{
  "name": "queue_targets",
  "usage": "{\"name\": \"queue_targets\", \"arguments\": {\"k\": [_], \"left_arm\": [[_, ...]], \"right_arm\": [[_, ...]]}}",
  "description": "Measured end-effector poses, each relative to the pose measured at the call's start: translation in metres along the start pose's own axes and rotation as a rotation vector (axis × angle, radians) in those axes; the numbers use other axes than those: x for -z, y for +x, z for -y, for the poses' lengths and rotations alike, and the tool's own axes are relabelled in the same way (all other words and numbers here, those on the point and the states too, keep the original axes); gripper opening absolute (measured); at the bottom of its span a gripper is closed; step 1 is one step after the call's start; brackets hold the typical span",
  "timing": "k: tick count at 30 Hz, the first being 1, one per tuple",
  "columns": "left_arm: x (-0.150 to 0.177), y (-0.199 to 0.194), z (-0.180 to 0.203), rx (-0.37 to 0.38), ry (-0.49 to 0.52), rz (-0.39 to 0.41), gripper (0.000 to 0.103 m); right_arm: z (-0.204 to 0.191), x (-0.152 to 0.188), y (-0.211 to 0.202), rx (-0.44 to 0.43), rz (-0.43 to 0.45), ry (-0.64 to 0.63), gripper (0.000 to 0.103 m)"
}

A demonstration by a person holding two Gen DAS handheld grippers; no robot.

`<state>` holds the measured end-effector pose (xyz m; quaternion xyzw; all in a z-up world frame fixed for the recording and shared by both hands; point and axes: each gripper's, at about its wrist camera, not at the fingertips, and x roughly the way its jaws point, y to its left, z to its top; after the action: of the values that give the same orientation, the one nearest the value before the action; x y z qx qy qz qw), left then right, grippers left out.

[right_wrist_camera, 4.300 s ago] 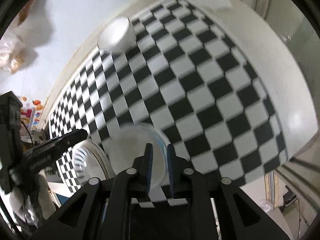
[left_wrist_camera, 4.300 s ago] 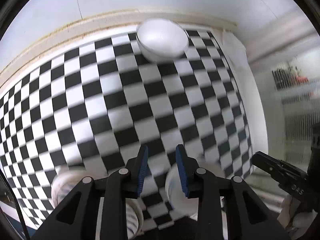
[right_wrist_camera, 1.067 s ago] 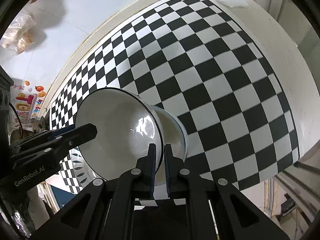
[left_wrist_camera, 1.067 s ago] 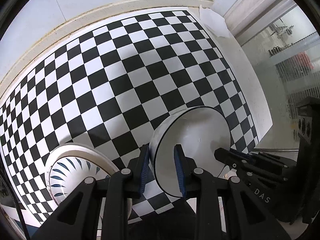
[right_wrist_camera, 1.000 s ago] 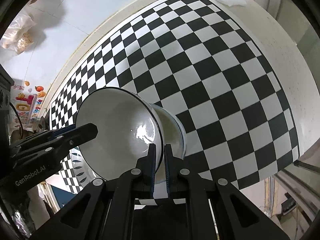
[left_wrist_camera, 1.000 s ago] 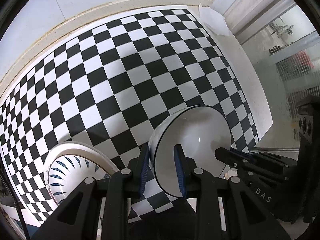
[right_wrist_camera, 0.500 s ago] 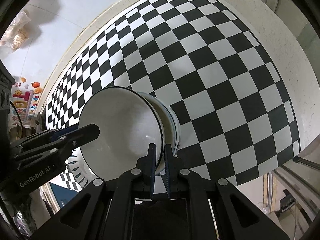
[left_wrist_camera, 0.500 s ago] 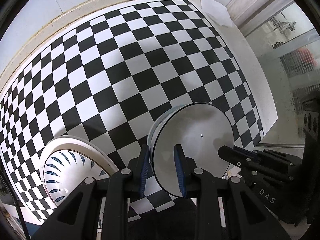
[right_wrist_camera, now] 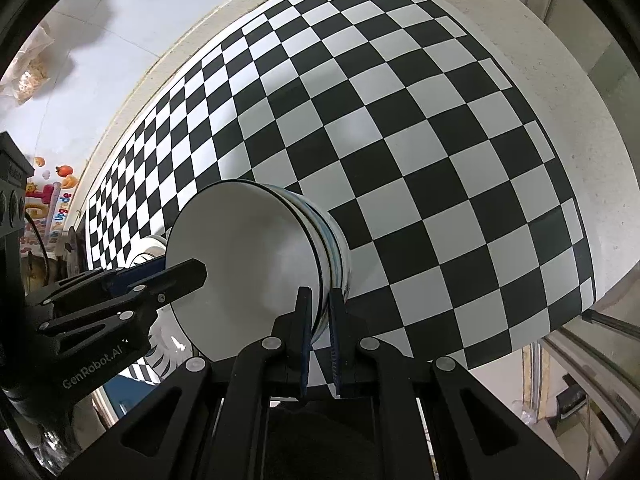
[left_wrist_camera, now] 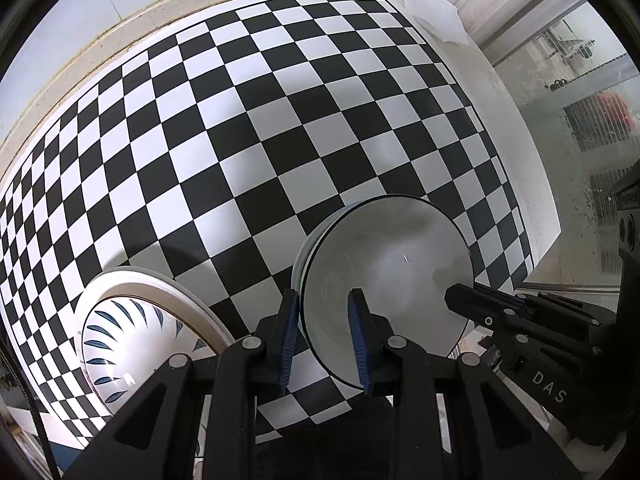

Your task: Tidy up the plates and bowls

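Checkered tablecloth (left_wrist_camera: pixel 248 128) fills both frames; lower centre, both grippers (left (left_wrist_camera: pixel 324 336), right (right_wrist_camera: pixel 320 336)) pinch the white bowl (right_wrist_camera: pixel 248 264) nested in another.

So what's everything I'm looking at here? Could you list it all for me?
Bowls: at least two nested, white with dark rims, near edge of the cloth, both grippers on their rims.
Plate: one, white with blue leaf marks, left of the bowls.
Cloth: one, black and white checks, covering the counter.
Crumpled paper: one, white, far right corner.
Bag of snacks: one, clear, far left in the right camera.
Left gripper: black, blue pads, straddling the near-left rim.
Right gripper: black, blue pads, clamped on the right rim.
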<state>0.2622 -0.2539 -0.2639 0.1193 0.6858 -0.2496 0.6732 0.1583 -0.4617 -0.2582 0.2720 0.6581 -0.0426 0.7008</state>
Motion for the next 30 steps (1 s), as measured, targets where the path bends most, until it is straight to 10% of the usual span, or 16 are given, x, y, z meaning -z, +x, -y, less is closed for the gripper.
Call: {"name": "queue_targets", "arguments": {"k": [18,23,27,30], "left_arm": [[0.045,-0.084,-0.001,-0.084,0.031,0.181,0.030],[0.068,-0.118,-0.001,-0.076,0.029,0.245,0.037],[0.083,-0.140,0.003,-0.085,0.031,0.294,0.080],[0.095,-0.155,0.007,-0.078,0.036,0.332,0.080]], "right_arm": [[-0.023,0.043,-0.057,0.101,0.121,-0.080,0.012],[-0.039,0.066,-0.099,0.127,0.200,-0.106,0.045],[-0.056,0.086,-0.130,0.128,0.254,-0.142,0.067],[-0.069,0.100,-0.149,0.130,0.300,-0.161,0.077]]}}
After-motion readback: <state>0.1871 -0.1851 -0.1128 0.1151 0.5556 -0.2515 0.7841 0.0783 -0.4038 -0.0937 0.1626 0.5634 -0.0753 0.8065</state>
